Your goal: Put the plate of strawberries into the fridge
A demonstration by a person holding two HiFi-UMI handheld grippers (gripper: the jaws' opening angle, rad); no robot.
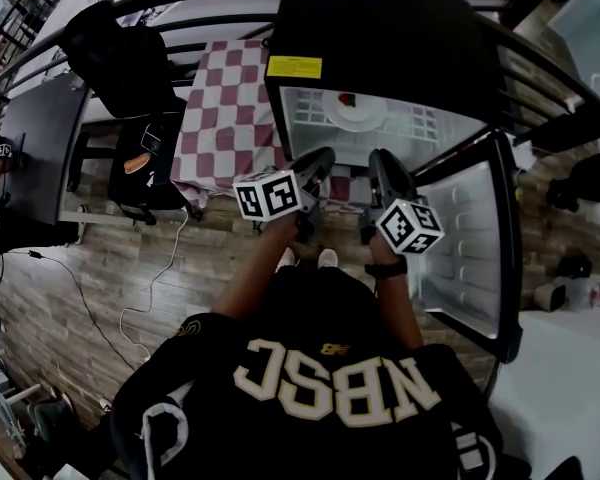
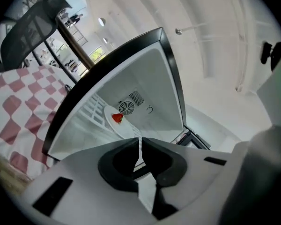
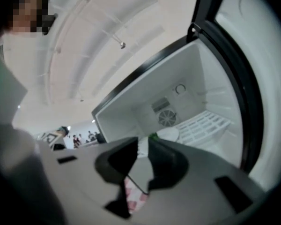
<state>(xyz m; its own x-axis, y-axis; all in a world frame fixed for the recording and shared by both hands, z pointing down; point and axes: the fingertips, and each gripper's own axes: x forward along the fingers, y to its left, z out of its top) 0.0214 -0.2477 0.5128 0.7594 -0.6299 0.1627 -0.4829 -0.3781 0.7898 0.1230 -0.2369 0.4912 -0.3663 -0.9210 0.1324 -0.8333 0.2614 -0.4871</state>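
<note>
From the head view, the fridge (image 1: pixel 380 38) stands open and the plate (image 1: pixel 355 113) is already inside, sitting on the wire shelf (image 1: pixel 425 126) with a red strawberry (image 1: pixel 347 99) at its back edge. The left gripper (image 1: pixel 320 160) and right gripper (image 1: pixel 382 160) hover side by side just outside the opening, both empty. The fridge door (image 1: pixel 480 258) is swung wide on the right and a checked cloth (image 1: pixel 230 108) covers the table on the left. Nothing blocks the opening.

Over to the left gripper view: the jaws are pinched to a hairline slit with nothing in them. Past them, the plate (image 2: pixel 124 125) lies flat below the round fan vent (image 2: pixel 127 108), with the strawberry (image 2: pixel 117 118) on top. It looks like a thin, stiff, smooth dish, probably light but slippery and breakable. The rim is the place to take hold, kept level, because that berry would likely roll.

Now the right gripper view: the jaws show a narrow gap and hold nothing. The plate (image 3: pixel 169 134) peeks over them beside the wire shelf (image 3: pixel 206 123), with a bit of green at its near edge. The door's inner panel (image 3: pixel 267 78) crowds the right side and is the thing to watch when pulling clear.
</note>
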